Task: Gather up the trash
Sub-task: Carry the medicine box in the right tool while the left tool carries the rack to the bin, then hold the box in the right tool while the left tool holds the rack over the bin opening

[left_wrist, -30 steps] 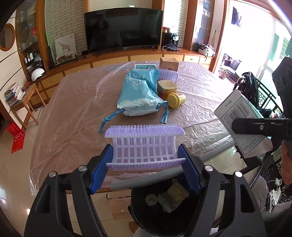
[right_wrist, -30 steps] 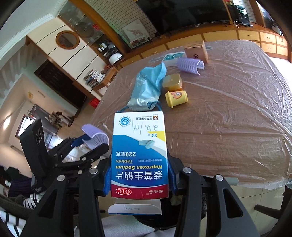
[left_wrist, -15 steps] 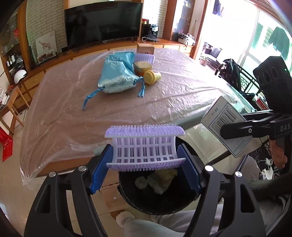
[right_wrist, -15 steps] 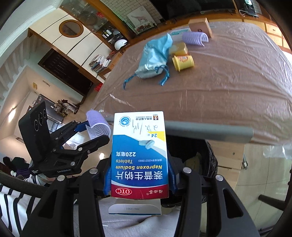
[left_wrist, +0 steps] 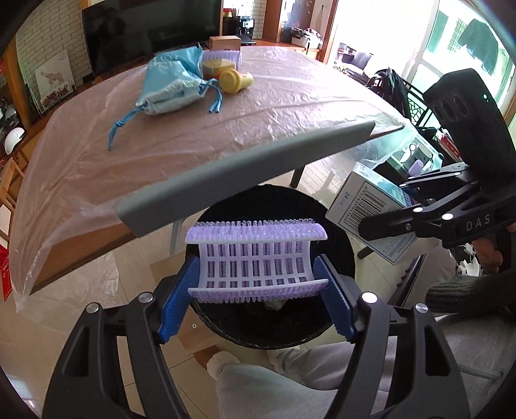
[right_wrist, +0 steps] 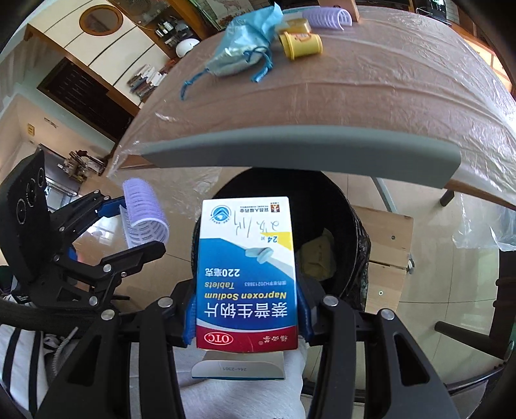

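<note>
My left gripper (left_wrist: pixel 256 283) is shut on a purple hair roller (left_wrist: pixel 256 261) and holds it over the open black trash bin (left_wrist: pixel 335 232) that stands below the table edge. My right gripper (right_wrist: pixel 246 309) is shut on a blue and white medicine box (right_wrist: pixel 246 274), held above the same bin (right_wrist: pixel 342 209). The box also shows in the left wrist view (left_wrist: pixel 374 209), at the bin's right rim. The roller shows in the right wrist view (right_wrist: pixel 145 216), left of the bin. Crumpled yellowish trash (right_wrist: pixel 317 258) lies inside the bin.
The plastic-covered table (left_wrist: pixel 161 145) carries a blue drawstring bag (left_wrist: pixel 171 87), a yellow cup (left_wrist: pixel 235 80), a second purple roller (right_wrist: pixel 330 16) and a small cardboard box (left_wrist: pixel 224 42). A grey edge strip (left_wrist: pixel 242 170) juts over the bin. A wooden crate (right_wrist: pixel 387 251) stands beside the bin.
Both grippers have drawn back from the table and dropped lower, so the bin now lies right under the roller and the box. Both grips are unchanged.
</note>
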Demonstrator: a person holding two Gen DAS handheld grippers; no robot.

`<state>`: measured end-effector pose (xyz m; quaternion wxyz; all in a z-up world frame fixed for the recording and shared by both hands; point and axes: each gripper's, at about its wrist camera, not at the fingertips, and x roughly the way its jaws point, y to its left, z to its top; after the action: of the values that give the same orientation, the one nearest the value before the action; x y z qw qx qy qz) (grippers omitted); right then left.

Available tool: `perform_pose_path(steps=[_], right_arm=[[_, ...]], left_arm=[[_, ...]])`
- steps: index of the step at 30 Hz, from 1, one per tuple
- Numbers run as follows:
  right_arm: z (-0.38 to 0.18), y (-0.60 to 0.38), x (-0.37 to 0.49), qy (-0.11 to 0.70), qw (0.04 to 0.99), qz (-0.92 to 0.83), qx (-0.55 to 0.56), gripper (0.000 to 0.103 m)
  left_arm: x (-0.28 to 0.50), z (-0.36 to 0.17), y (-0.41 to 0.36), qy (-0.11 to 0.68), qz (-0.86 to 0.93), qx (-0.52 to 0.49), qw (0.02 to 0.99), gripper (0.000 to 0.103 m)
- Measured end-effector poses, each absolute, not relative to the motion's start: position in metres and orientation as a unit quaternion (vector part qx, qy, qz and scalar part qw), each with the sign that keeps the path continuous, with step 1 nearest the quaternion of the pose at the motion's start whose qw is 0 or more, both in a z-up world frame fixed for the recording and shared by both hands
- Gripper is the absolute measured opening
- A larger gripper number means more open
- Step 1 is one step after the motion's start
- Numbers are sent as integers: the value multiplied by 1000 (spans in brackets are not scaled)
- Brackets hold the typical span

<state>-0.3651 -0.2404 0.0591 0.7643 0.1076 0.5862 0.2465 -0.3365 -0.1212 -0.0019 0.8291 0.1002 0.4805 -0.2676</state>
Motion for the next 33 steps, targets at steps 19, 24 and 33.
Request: perform_pose_path(steps=[19, 24, 33], right_arm=[[28, -227, -350, 604, 765, 217, 52, 45], [24, -221, -347, 608, 763, 215, 41, 45], [13, -216, -339, 612, 763, 206, 28, 45]], left_arm=[[-322, -37, -129, 510, -249, 105, 817, 73], [-319, -44, -130, 516, -245, 112, 813, 73], [-314, -55, -132, 524, -240, 123, 807, 73]])
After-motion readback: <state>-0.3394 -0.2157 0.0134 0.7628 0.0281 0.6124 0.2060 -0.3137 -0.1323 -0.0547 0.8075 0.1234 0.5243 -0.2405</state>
